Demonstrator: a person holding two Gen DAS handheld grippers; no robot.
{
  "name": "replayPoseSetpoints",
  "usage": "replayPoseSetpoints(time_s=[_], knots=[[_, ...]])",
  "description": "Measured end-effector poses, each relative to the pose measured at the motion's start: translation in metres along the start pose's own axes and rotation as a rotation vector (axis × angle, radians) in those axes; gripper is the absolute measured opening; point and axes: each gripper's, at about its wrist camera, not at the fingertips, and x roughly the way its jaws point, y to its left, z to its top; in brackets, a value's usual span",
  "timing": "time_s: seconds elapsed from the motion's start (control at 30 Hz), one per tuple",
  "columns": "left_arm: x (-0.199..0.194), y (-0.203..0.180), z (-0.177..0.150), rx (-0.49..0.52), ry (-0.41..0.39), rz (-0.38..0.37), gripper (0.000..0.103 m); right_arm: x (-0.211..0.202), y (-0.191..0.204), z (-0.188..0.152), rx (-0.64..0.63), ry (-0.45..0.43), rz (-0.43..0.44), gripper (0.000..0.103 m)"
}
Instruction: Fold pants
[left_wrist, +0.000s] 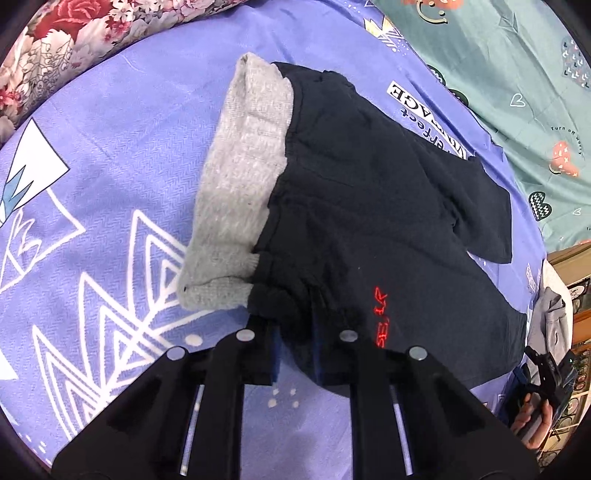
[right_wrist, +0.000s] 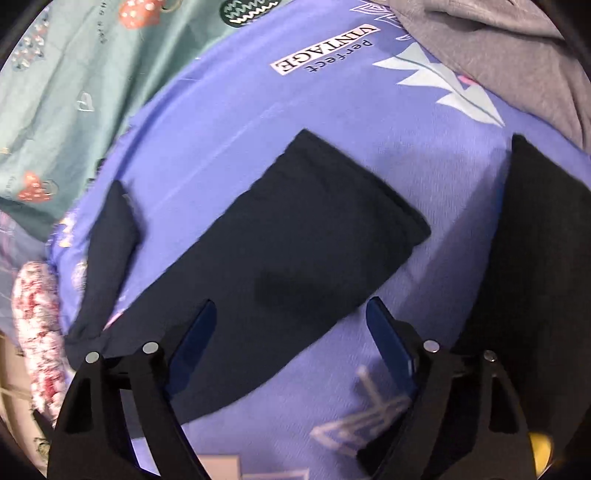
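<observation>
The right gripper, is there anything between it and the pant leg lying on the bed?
Nothing visible does. The right gripper stands open directly over the dark pants, which lie flat on the purple bedsheet with nothing on top. The grey garment lies off to the side.

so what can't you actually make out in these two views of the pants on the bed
- Left wrist view: the left gripper pinches the navy pants; dark cloth hides its pad tips.
- Left wrist view: red embroidered lettering, too distorted to read.
- Right wrist view: motion blur; the right gripper is open above a pant leg, contact unclear.
</observation>
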Motion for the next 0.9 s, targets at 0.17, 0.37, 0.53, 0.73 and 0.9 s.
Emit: replayPoseSetpoints(time_s=[0.17, 0.37, 0.53, 0.73, 0.9], knots=[[-0.002, -0.005, 0.004, 0.002, -0.022, -0.013, 0.010, 0.013, -0.015, 0.020, 0.138, -0.041, 0.033, 0.054], [-0.022, -0.012, 0.015, 0.022, -0.098, -0.059, 0.007, -0.007, -0.013, 0.027, 0.134, -0.057, 0.097, 0.007], [-0.061, -0.004, 0.029, 0.009, -0.188, -0.072, 0.007, -0.072, 0.000, 0.002, 0.046, -0.136, 0.156, 0.007], [-0.089, 0.028, 0.021, 0.012, -0.216, -0.020, 0.007, -0.069, -0.002, -0.050, -0.066, -0.015, 0.133, 0.007], [-0.048, 0.056, 0.010, 0.014, -0.047, 0.078, 0.016, -0.033, 0.004, -0.074, -0.151, 0.122, -0.025, 0.027]])
